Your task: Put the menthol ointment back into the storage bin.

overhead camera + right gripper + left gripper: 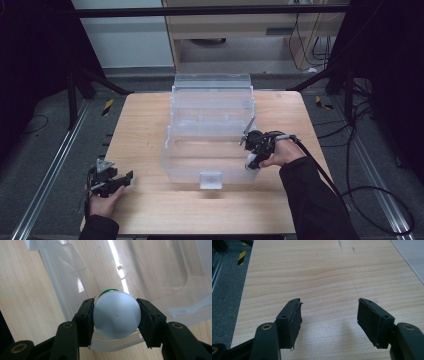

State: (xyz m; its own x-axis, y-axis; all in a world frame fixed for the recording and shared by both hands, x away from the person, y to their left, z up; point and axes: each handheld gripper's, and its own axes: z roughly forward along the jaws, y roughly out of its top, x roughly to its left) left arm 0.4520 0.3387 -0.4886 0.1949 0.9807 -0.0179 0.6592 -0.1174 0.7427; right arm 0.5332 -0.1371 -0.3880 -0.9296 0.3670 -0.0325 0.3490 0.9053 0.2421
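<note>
Two claws: right claw (115, 315) clamps white bottle (116, 315); left claw (329, 315) wide, empty.

Your box (210, 135) sits mid-tabletop (145, 130), your right claw (251, 162) holding the bottle (116, 315) over its near right corner, your left claw (125, 179) well apart at the near left.

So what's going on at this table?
A person holds a gripper in each hand. The right gripper has its jaws clamped on a white round container with some green showing behind it, held over the front right corner of an open clear plastic box. The left gripper waits open above the bare wooden table.
</note>
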